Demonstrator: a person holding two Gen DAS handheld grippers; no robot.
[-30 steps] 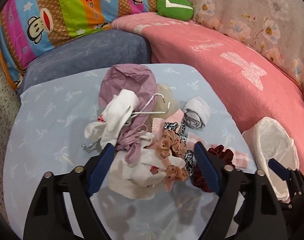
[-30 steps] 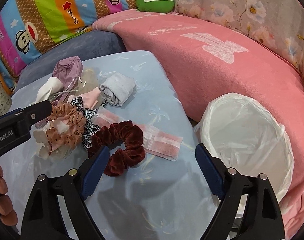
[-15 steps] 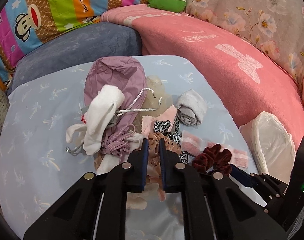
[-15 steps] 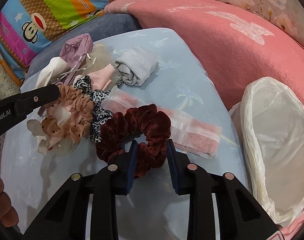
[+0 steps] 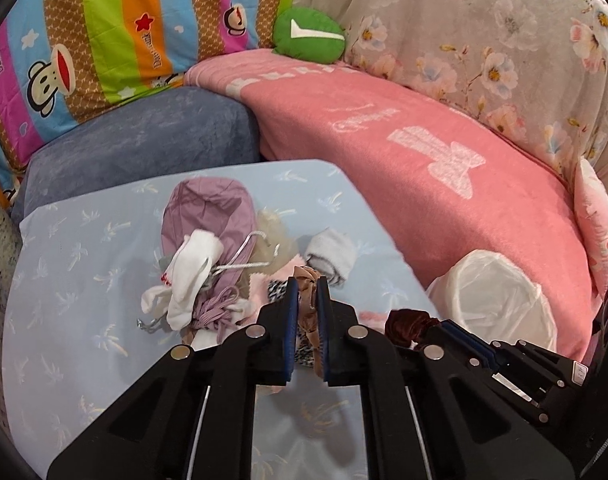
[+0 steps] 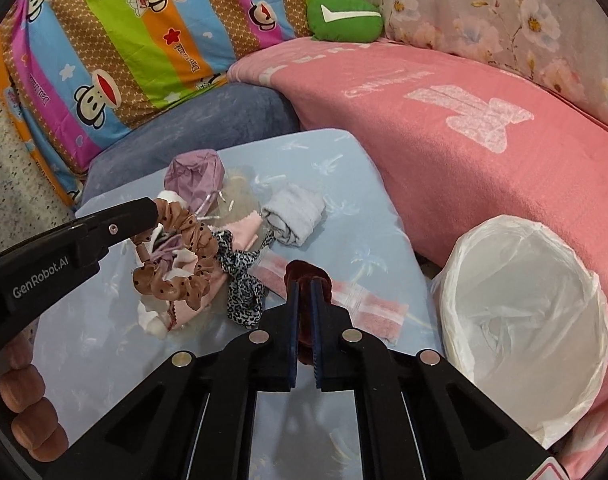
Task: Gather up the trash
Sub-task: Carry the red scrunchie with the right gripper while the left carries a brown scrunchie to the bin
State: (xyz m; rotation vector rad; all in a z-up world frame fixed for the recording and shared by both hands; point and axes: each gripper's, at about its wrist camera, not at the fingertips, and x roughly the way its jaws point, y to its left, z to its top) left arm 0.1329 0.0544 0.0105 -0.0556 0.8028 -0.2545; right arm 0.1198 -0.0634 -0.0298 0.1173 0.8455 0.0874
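At far left in the right wrist view, fingertips [image 6: 22, 384] of the person's hand curl round the handle of the left gripper [image 6: 158, 210], which reaches in from the left edge. Its jaws have just been closing and are now clamped on a tan dotted scrunchie [image 6: 184, 260]; the scrunchie hangs from the tip, lifted clear of the pile beneath it. In the left wrist view the same gripper [image 5: 304, 280] shows its blue pads [image 5: 291, 312] pressed on the tan fabric [image 5: 306, 276].

Left of centre on the pale blue table [image 5: 76, 280] lies the pile: a mauve pouch [image 5: 208, 216] with a silver cord, a white sock [image 5: 192, 276] over it, a pink cloth [image 6: 244, 230] and a leopard-print band [image 6: 242, 280]. A rolled grey sock [image 6: 294, 216] sits just to the right of the pile, and a pink striped packet [image 6: 368, 304] lies flat nearer the table's right edge.

At centre of the right wrist view, the right gripper [image 6: 303, 284] is pinched on a dark red scrunchie [image 6: 304, 270], its jaws having just been closing; the red velvet bulges above the tips and shows below between the pads. In the left wrist view that scrunchie [image 5: 408, 322] is bunched at the tip of the right gripper [image 5: 444, 326], above the table's right side.

To the right, beside the table and against the pink blanket [image 6: 484, 140], stands a bin lined with a white bag [image 6: 524, 312], its mouth open.
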